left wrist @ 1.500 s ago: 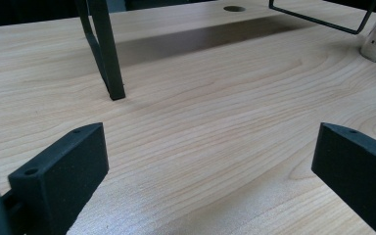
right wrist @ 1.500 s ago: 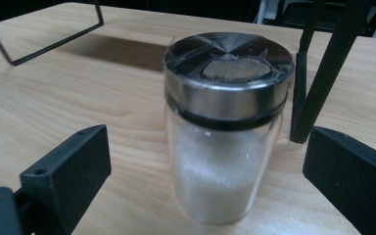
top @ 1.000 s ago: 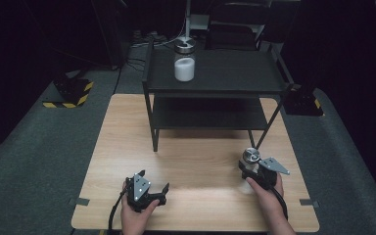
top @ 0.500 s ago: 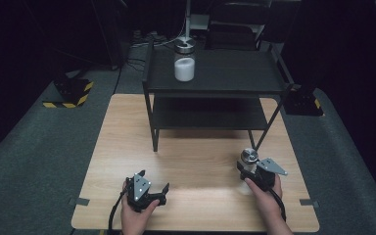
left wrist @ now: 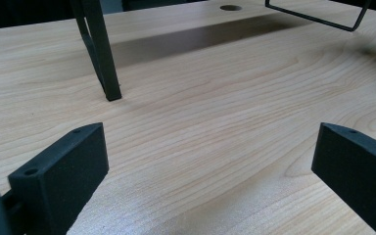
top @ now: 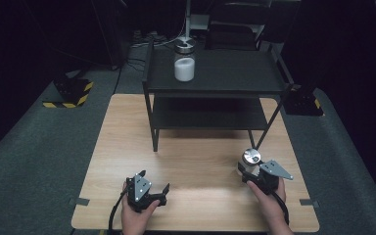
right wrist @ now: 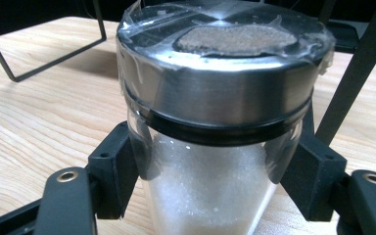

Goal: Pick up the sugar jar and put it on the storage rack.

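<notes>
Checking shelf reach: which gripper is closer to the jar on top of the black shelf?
Right. The right gripper sits below-right of that jar; the left gripper lies farther down.

We look along our left tool (left wrist: 210, 171), its two black jaws spread wide over the bare wooden surface (left wrist: 215, 117) with nothing between them. Far left, a black shelf leg (left wrist: 100, 54) stands on the wood; far right runs a thin black frame bar (left wrist: 318, 17), with a round hole (left wrist: 230, 7) beyond.

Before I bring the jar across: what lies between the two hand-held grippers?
Only bare wooden table, seen in the high view, between the left hand-held gripper and the right one's jar.
</notes>
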A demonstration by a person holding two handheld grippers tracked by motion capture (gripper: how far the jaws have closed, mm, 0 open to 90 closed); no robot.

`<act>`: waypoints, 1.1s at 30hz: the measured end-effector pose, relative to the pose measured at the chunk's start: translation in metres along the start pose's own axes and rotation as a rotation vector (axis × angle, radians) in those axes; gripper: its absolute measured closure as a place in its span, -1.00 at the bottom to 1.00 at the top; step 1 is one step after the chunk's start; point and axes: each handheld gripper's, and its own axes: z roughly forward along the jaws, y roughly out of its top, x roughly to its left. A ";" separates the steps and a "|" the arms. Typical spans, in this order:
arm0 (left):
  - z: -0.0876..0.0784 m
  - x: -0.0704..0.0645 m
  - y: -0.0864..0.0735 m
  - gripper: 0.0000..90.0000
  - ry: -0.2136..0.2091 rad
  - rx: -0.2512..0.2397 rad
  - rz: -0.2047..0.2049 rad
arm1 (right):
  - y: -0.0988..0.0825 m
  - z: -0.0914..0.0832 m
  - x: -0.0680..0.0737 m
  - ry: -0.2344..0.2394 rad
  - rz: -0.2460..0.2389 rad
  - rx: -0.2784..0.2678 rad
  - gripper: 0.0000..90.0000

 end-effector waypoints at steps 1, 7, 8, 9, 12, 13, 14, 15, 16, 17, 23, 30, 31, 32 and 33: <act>0.000 0.000 0.000 -0.99 0.000 0.000 0.000 | 0.001 -0.001 0.001 0.000 0.000 -0.004 -0.32; 0.000 0.000 0.000 -0.99 0.000 0.002 -0.001 | 0.011 -0.013 0.006 0.000 -0.005 -0.028 -0.32; 0.000 0.000 0.000 -0.99 -0.001 0.002 -0.001 | 0.012 -0.014 0.006 0.001 -0.005 -0.032 -0.32; 0.000 0.000 0.000 -0.99 -0.001 0.002 0.000 | 0.015 -0.017 0.008 -0.001 -0.007 -0.038 -0.32; 0.000 0.000 0.000 -0.99 -0.004 0.003 0.005 | 0.021 -0.022 0.011 -0.004 -0.011 -0.055 -0.32; 0.000 0.000 0.001 -0.99 -0.003 0.004 0.006 | 0.024 -0.025 0.011 0.001 -0.010 -0.068 -0.32; 0.000 0.000 0.001 -0.99 -0.003 0.004 0.006 | 0.024 -0.025 0.011 0.001 -0.010 -0.068 -0.32; 0.000 0.000 0.001 -0.99 -0.004 0.004 0.006 | 0.027 -0.027 0.012 0.002 -0.010 -0.076 -0.32; 0.000 0.000 0.001 -0.99 -0.005 0.005 0.007 | 0.029 -0.029 0.013 0.002 -0.011 -0.082 -0.32; 0.000 0.000 0.001 -0.99 -0.004 0.005 0.007 | 0.032 -0.031 0.014 0.005 -0.010 -0.087 -0.32; 0.000 -0.001 0.001 -0.99 -0.004 0.006 0.009 | 0.043 -0.041 0.020 0.011 -0.009 -0.116 -0.32; 0.000 0.000 0.001 -0.99 -0.008 0.006 0.014 | 0.059 -0.053 0.025 0.012 -0.015 -0.150 -0.32; 0.000 0.000 0.001 -0.99 -0.008 0.006 0.014 | 0.061 -0.054 0.025 0.012 -0.015 -0.154 -0.32; 0.000 0.000 0.001 -0.99 -0.009 0.006 0.015 | 0.065 -0.057 0.025 0.014 -0.015 -0.164 -0.32; 0.000 0.000 0.001 -0.99 -0.011 0.006 0.015 | 0.065 -0.057 0.025 0.014 -0.015 -0.164 -0.32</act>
